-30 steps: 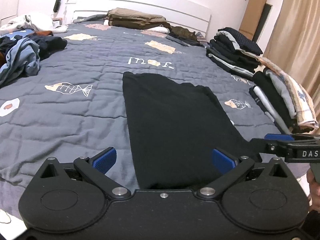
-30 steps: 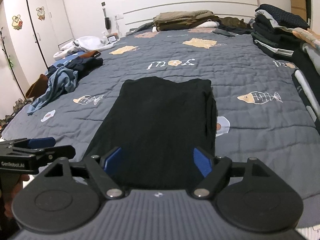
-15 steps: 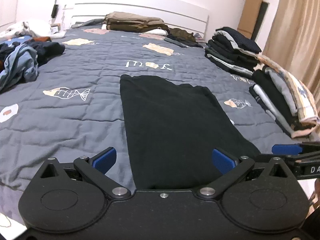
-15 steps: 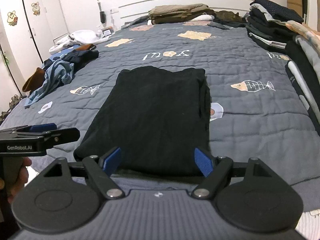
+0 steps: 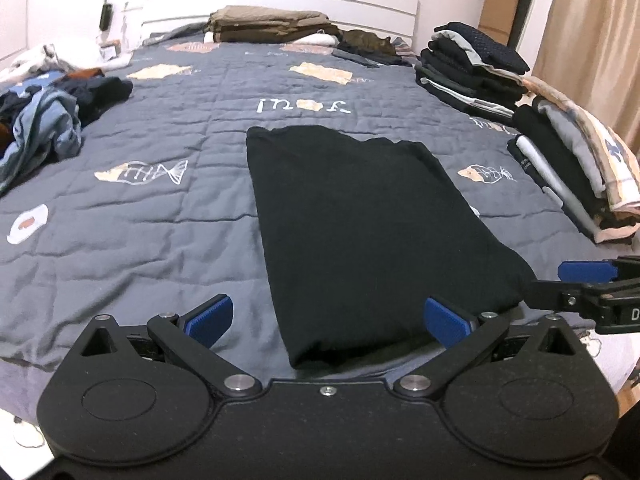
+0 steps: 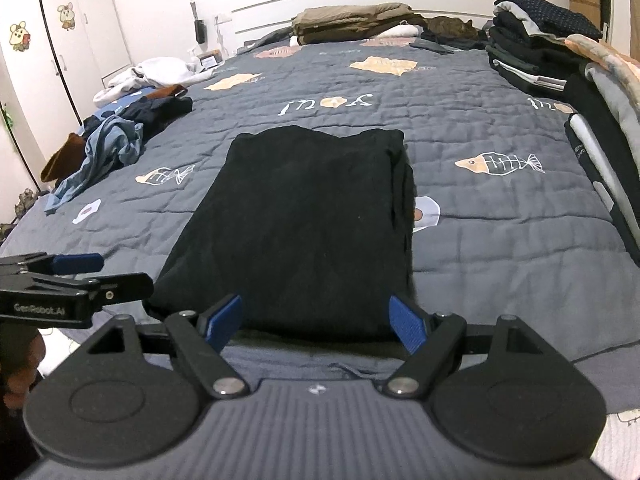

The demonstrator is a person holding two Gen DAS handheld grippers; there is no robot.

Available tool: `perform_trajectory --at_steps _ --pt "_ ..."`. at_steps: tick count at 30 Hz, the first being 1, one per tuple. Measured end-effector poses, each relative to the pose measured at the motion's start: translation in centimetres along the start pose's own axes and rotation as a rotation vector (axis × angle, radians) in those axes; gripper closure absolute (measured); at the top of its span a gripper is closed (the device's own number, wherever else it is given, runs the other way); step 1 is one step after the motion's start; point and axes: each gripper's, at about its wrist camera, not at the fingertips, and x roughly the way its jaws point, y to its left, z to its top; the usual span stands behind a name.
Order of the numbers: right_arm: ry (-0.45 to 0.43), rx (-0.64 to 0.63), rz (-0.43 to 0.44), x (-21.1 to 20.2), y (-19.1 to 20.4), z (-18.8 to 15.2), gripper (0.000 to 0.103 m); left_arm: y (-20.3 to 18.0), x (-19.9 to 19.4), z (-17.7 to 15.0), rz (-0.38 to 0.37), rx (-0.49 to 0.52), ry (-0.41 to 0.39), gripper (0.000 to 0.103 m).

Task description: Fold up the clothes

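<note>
On bed (image 5: 168,216): black garment (image 5: 360,216) soft, limp; grab near-edge corners. Left tongs (image 5: 326,320), right tongs (image 6: 318,322) both wide, empty.

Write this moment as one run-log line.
left claw: open, empty | right claw: open, empty | black garment: folded lengthwise, flat on bed | both claws at its near edge

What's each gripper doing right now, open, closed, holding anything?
Left gripper: open, holding nothing, at the near edge of the black garment.
Right gripper: open, holding nothing, at the same edge.
</note>
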Motion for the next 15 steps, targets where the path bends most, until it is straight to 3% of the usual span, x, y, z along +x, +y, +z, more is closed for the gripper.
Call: perform_trajectory --at_steps 15 --pt "0.010 0.014 0.002 0.3 0.0 0.0 0.023 1.0 0.5 -0.6 0.010 0.007 0.035 0.000"
